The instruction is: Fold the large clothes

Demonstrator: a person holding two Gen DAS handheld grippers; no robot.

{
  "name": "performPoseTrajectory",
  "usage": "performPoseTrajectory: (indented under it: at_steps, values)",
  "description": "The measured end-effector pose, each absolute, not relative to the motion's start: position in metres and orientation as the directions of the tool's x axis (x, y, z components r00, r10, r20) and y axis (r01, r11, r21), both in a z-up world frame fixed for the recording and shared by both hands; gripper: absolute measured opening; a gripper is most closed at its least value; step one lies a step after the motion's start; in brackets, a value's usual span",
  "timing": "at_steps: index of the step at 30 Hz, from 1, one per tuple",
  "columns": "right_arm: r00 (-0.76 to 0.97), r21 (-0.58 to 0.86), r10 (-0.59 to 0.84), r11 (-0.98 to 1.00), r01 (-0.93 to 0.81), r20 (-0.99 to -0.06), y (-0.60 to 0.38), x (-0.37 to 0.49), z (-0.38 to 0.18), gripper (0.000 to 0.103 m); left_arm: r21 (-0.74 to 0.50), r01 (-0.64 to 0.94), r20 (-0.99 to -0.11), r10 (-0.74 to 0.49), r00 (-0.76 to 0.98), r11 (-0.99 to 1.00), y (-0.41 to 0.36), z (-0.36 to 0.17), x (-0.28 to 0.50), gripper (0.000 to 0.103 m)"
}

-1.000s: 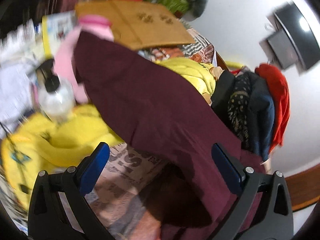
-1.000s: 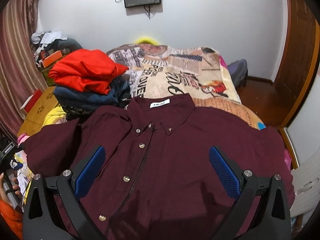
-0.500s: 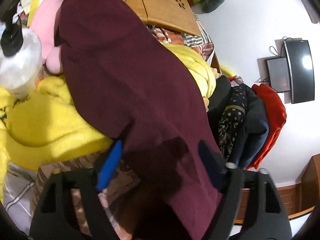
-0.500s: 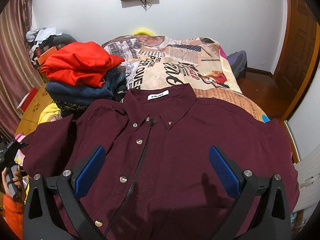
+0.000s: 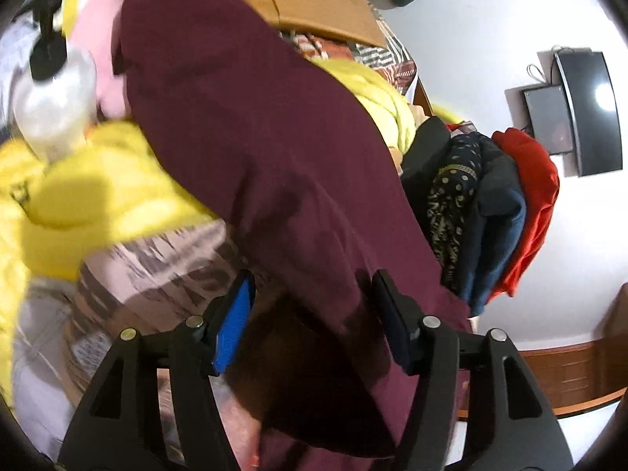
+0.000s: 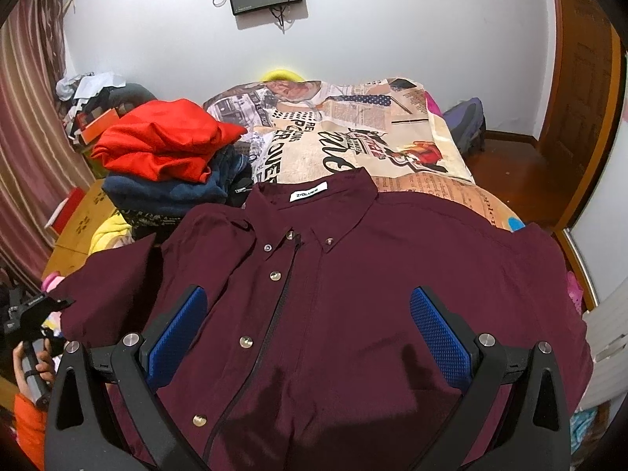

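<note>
Maroon shirt (image 6: 353, 294) spread flat, front up, across near end of bed (image 6: 392, 137); collar toward far wall, its left sleeve reaching off bed's left edge. Left gripper (image 5: 310, 314) at sleeve edge, jaws closing, cloth between them, pads not yet pressing. Right gripper (image 6: 306, 333) hovers over shirt front, jaws wide, holding nothing. Far half of bed bare, newspaper-print cover. One stack of folded clothes (image 6: 168, 165) left of collar, red on top. Four buttons visible down placket. Two screens on wall.
</note>
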State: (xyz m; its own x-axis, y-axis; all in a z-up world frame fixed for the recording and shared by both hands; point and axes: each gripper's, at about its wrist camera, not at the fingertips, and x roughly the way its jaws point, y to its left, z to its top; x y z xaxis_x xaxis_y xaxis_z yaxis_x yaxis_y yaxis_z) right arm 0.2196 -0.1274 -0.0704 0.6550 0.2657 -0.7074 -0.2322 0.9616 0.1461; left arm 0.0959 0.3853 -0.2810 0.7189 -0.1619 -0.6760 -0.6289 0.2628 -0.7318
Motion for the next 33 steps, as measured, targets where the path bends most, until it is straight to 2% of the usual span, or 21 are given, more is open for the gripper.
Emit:
performPoseTrajectory:
  at_steps: [3, 5, 8, 9, 11, 14, 18, 21, 26, 33]
  values:
    - [0.657, 0.159, 0.275, 0.959, -0.233, -0.702, -0.131, 0.216, -0.069, 0.103, -0.717, -0.637, -0.685, -0.116, 0.719, 0.281, 0.386, -0.273, 0.102, 0.06]
    - [0.661, 0.162, 0.275, 0.96, -0.229, -0.698, -0.135, 0.213, -0.068, 0.103, -0.663, -0.663, -0.717, -0.039, 0.696, 0.348, 0.386, -0.259, 0.113, 0.056]
    - [0.663, 0.16, 0.267, 0.963, -0.219, -0.699, -0.142, 0.211, -0.069, 0.103, -0.419, -0.714, -0.797, 0.15, 0.586, 0.56, 0.375, -0.228, 0.151, 0.028]
    - [0.663, 0.16, 0.263, 0.964, -0.212, -0.701, -0.146, 0.21, -0.07, 0.103, -0.324, -0.716, -0.809, 0.211, 0.548, 0.619, 0.367, -0.219, 0.164, 0.015]
    - [0.664, 0.166, 0.259, 0.965, -0.201, -0.702, -0.152, 0.209, -0.07, 0.103, -0.241, -0.699, -0.804, 0.265, 0.533, 0.674, 0.353, -0.204, 0.18, 0.012]
    - [0.676, 0.176, 0.251, 0.968, -0.179, -0.693, -0.163, 0.206, -0.069, 0.103, -0.239, -0.624, -0.743, 0.273, 0.611, 0.744, 0.321, -0.171, 0.188, 0.011]
    - [0.682, 0.203, 0.248, 0.968, -0.146, -0.688, -0.179, 0.205, -0.069, 0.103, -0.21, -0.494, -0.676, 0.24, 0.697, 0.844, 0.26, -0.139, 0.194, 0.01]
    - [0.68, 0.223, 0.255, 0.965, -0.137, -0.688, -0.189, 0.204, -0.071, 0.103, -0.21, -0.376, -0.672, 0.146, 0.726, 0.902, 0.216, -0.134, 0.207, 0.01]
    - [0.687, 0.215, 0.249, 0.967, -0.137, -0.683, -0.199, 0.198, -0.071, 0.103, -0.21, -0.208, -0.734, -0.013, 0.679, 0.955, 0.143, -0.157, 0.226, 0.01]
    - [0.69, 0.19, 0.228, 0.973, -0.132, -0.687, -0.208, 0.19, -0.072, 0.103, -0.228, -0.119, -0.838, -0.133, 0.529, 0.966, 0.076, -0.206, 0.227, 0.011]
